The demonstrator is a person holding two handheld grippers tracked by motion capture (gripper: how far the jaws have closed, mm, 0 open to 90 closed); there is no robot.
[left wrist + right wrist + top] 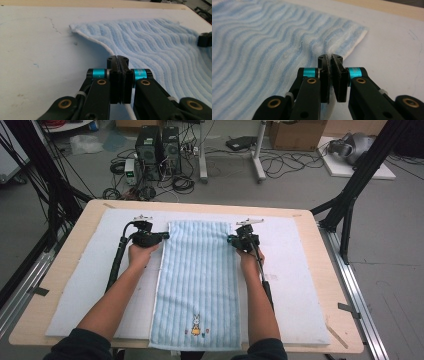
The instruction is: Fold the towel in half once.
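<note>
- A light blue striped terry towel (pixel 199 280) lies flat and lengthwise down the middle of a pale felt mat (pixel 80 285) on the wooden table (pixel 345 320), with a small embroidered rabbit (pixel 195 325) near the end closest to the person.
- The left gripper (pixel 161 236) sits at the towel's left long edge, toward the far end. In the left gripper view, its jaws are pressed together on the white hem (pixel 100 45), so it is pinching the towel's edge.
- The right gripper (pixel 231 240) mirrors it on the right long edge. In the right gripper view, the jaws are clamped on the cloth, which puckers into a small ridge (pixel 317 46) just ahead of them, so it too has hold of the towel.
- The towel looks soft, limp and light. It will likely sag and drape between the two grips once lifted, and will not keep any shape by itself.
- The looped pile should give good friction, so slipping seems unlikely. Thin edge pinches could still pull free if tugged sharply.
- The hemmed edges near the far corners are the sensible holds. Matched grips on both sides should keep a fold square.
</note>
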